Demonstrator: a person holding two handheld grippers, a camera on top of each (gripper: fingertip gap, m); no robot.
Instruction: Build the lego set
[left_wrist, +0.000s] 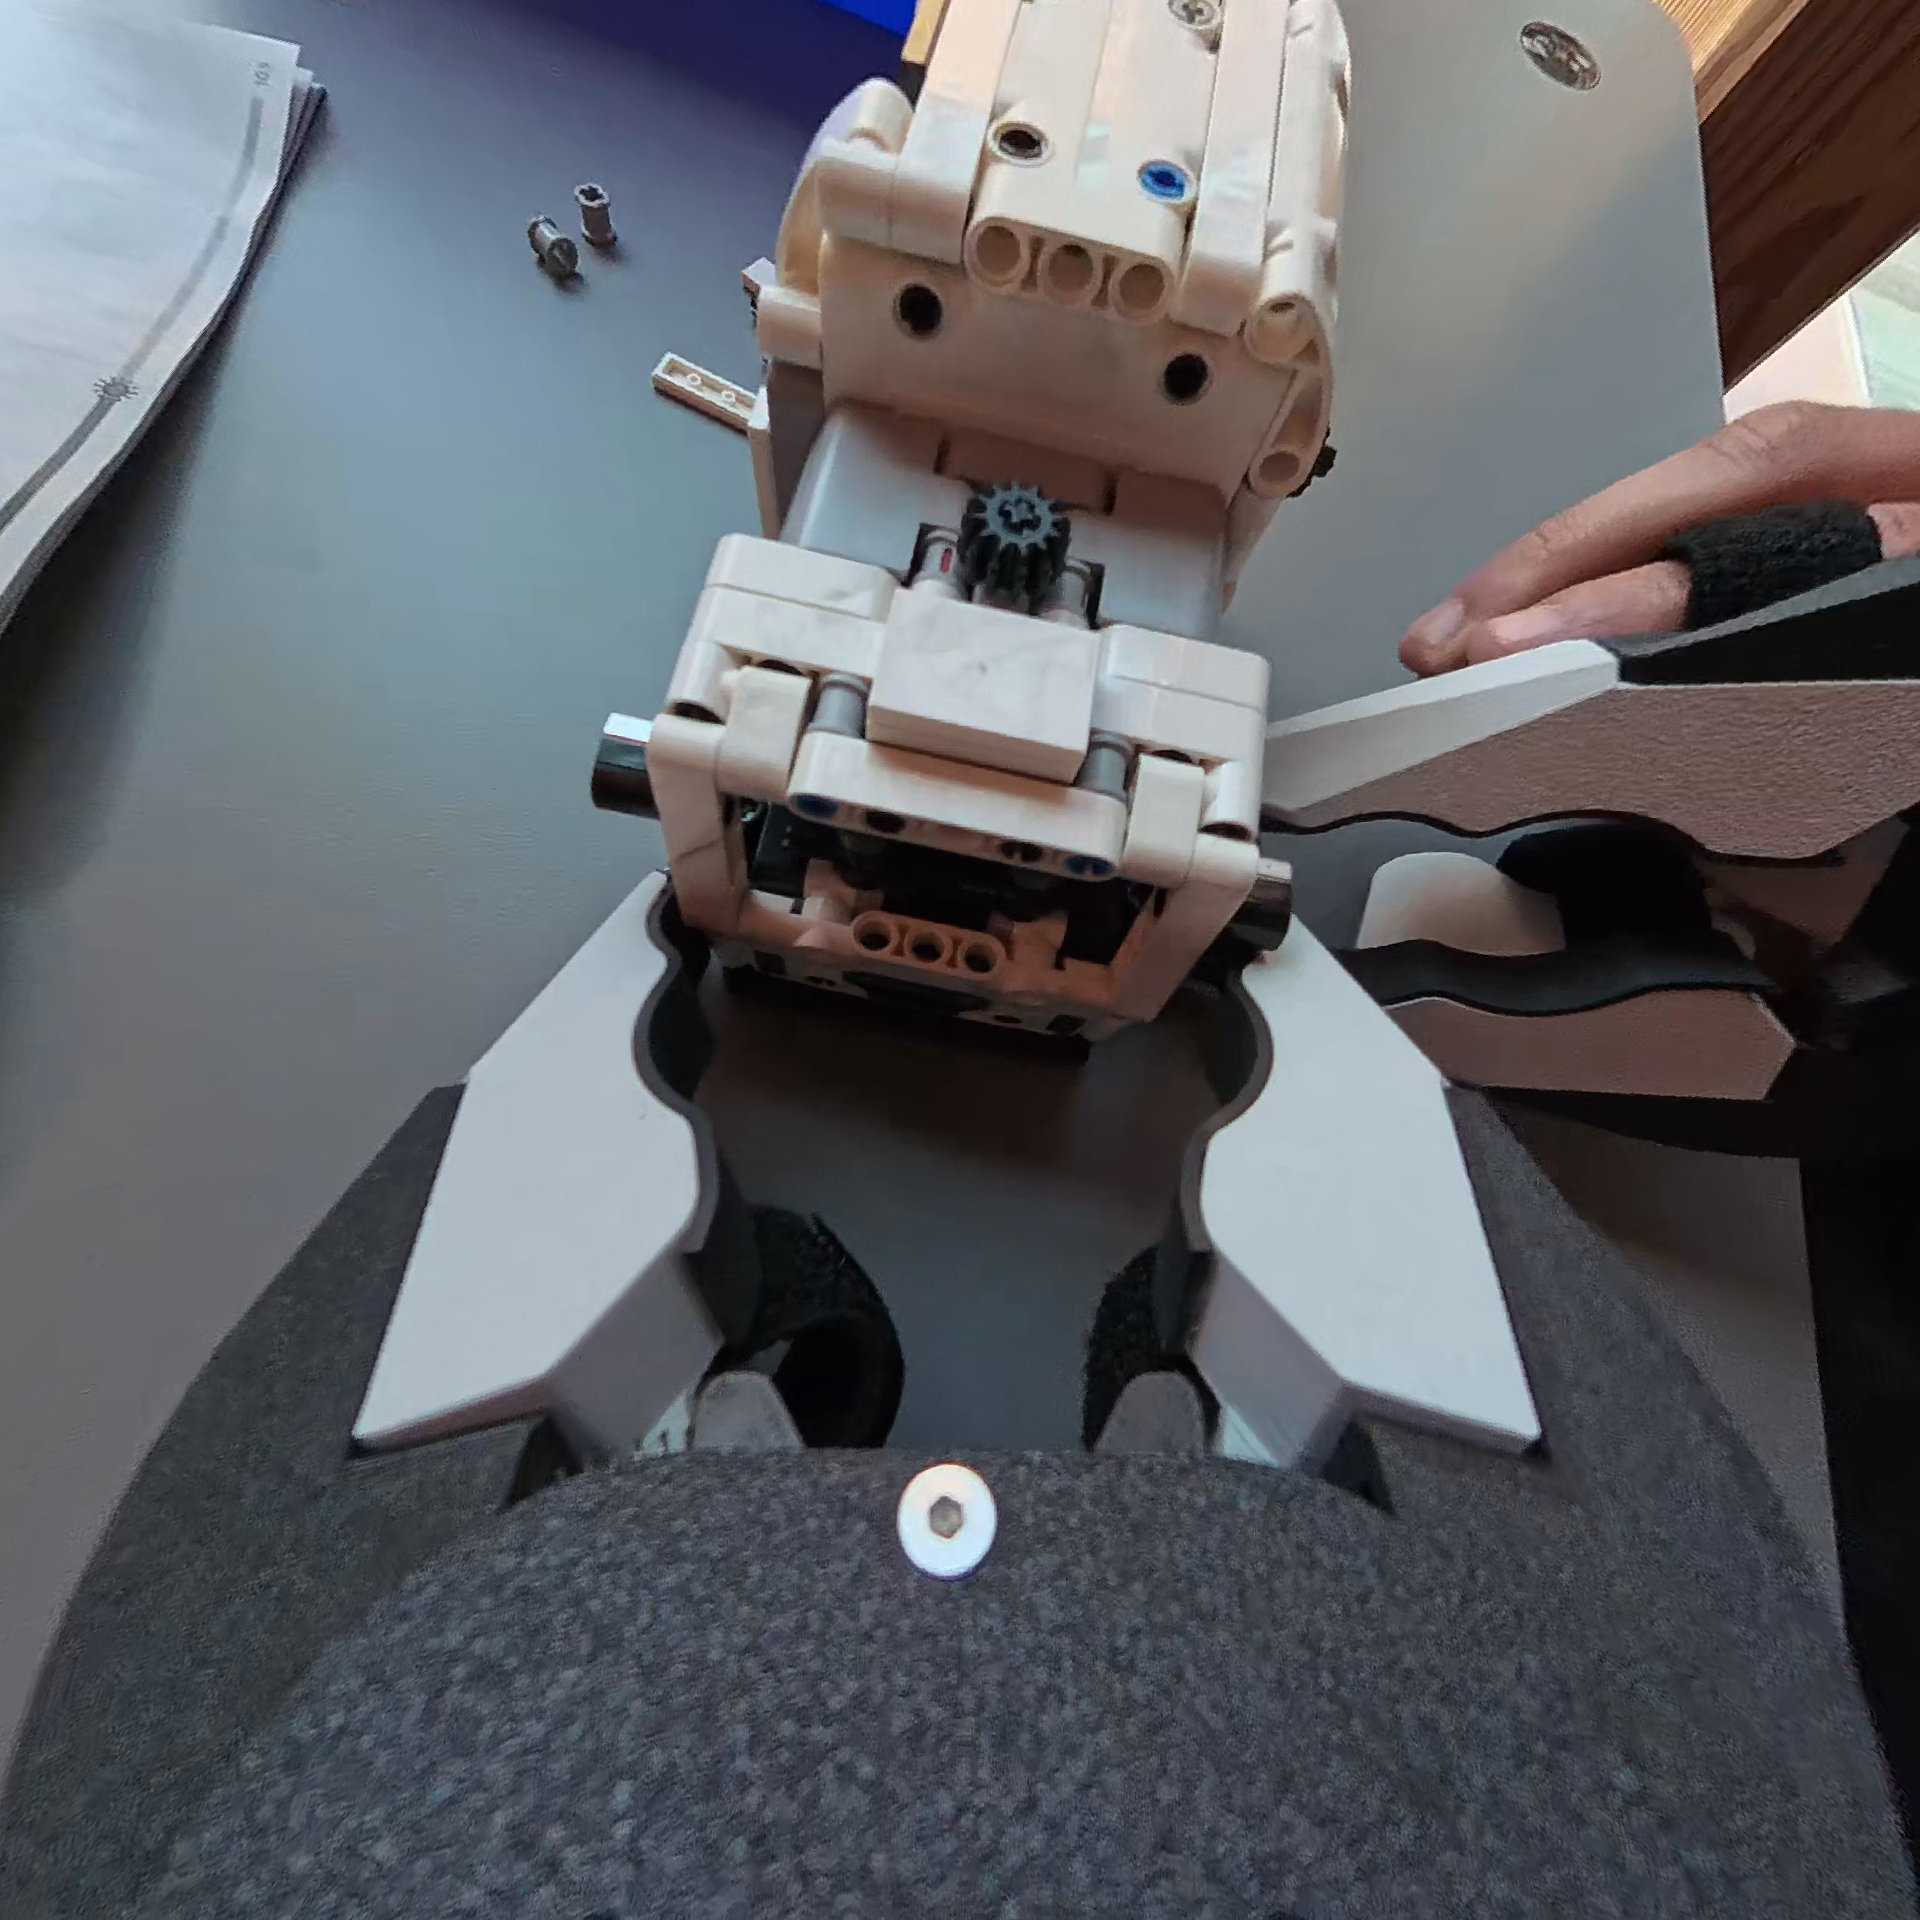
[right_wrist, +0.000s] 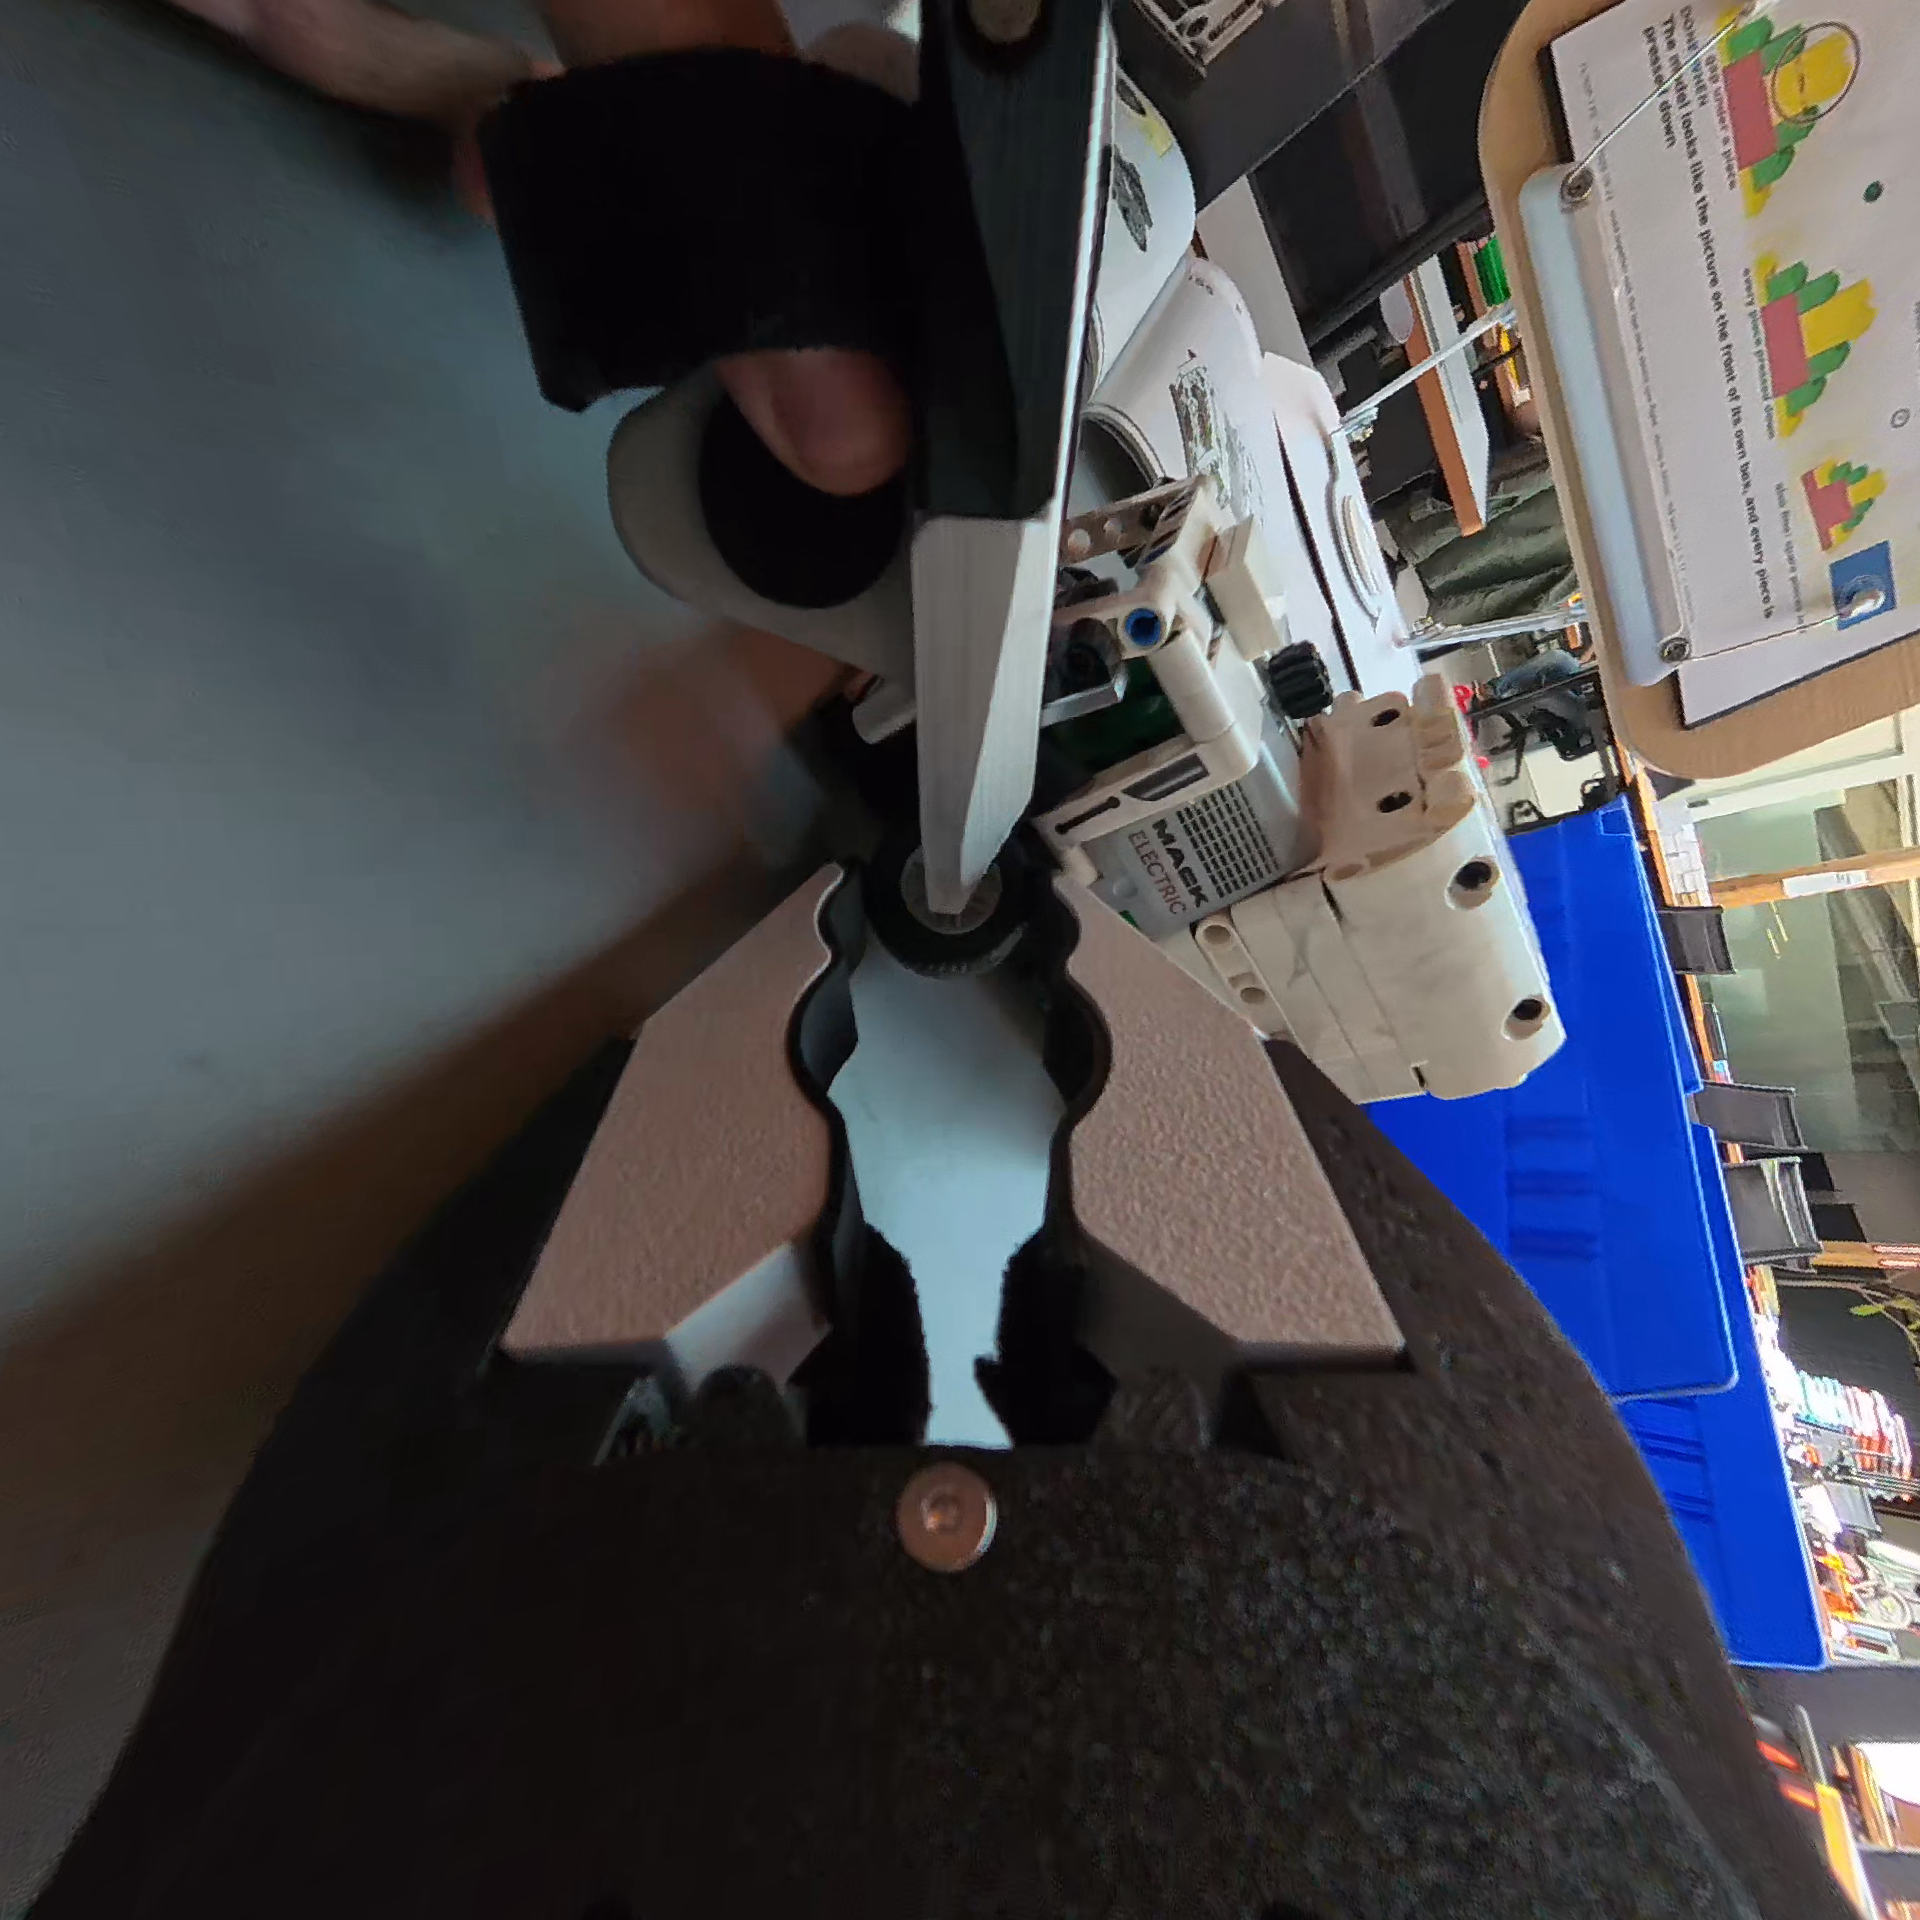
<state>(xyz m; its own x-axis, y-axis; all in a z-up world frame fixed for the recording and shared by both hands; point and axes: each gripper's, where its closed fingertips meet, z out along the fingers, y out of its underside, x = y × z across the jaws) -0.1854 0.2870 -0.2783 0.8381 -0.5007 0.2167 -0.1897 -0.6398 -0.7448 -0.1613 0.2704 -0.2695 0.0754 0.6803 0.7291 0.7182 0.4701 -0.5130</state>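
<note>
The left tool (left_wrist: 961, 940) grips the near end of a white lego model (left_wrist: 997, 644), its two grey fingers spread about as wide as that end and pressed against both lower corners. The model stands on the dark counter (left_wrist: 312, 727), running away toward 12 o'clock, with a small black gear (left_wrist: 1013, 540) on top of it. The right tool (left_wrist: 1288, 805) comes in from 3 o'clock, its fingertips at the model's right side. In the right wrist view the right tool (right_wrist: 951, 920) is closed to a narrow gap on a small black wheel (right_wrist: 940, 940) at the model's (right_wrist: 1382, 914) side, one left finger (right_wrist: 987, 717) crossing in front. Two small grey pins (left_wrist: 571, 234) and a flat tan piece (left_wrist: 701, 384) lie at 11 o'clock, with paper sheets (left_wrist: 125, 260) at 10 o'clock
</note>
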